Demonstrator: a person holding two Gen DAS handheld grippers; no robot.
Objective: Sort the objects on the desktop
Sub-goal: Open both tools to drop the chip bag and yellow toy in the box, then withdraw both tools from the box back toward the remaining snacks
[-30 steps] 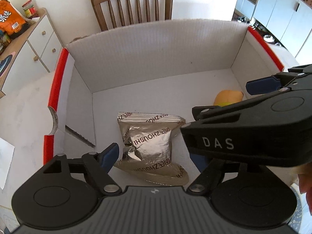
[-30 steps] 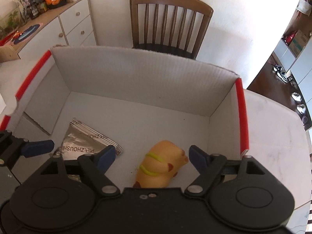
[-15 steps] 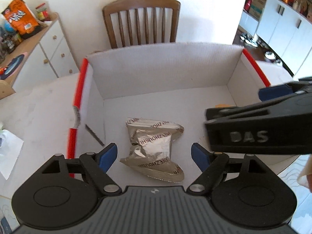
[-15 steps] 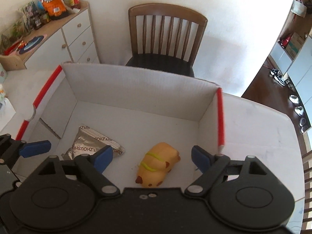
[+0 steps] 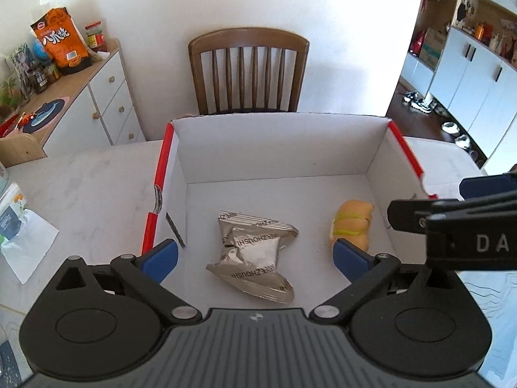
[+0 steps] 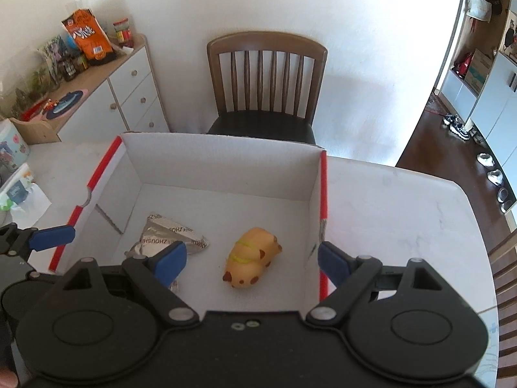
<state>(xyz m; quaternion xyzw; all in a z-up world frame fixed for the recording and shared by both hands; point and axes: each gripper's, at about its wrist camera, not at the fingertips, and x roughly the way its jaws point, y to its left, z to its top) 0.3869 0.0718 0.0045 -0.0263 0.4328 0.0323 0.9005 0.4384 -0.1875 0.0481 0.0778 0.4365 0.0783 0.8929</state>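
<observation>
A white cardboard box with red rims (image 5: 323, 142) (image 6: 219, 161) stands on the marble table. Inside it lie a crumpled silver snack packet (image 5: 255, 252) (image 6: 161, 236) and a yellow toy animal with brown spots (image 5: 352, 223) (image 6: 252, 257). My left gripper (image 5: 255, 258) is open and empty, held above the box's near edge over the packet. My right gripper (image 6: 252, 258) is open and empty, above the box near the toy. The right gripper's body shows at the right of the left wrist view (image 5: 465, 229).
A wooden chair (image 5: 248, 71) (image 6: 266, 87) stands behind the box. A white sideboard (image 5: 97, 103) with snack bags and jars is at the back left. Papers and packets (image 5: 19, 226) lie on the table at the left.
Both grippers have risen and pulled back from the box, so the whole box now shows. The packet and the toy have not moved.
</observation>
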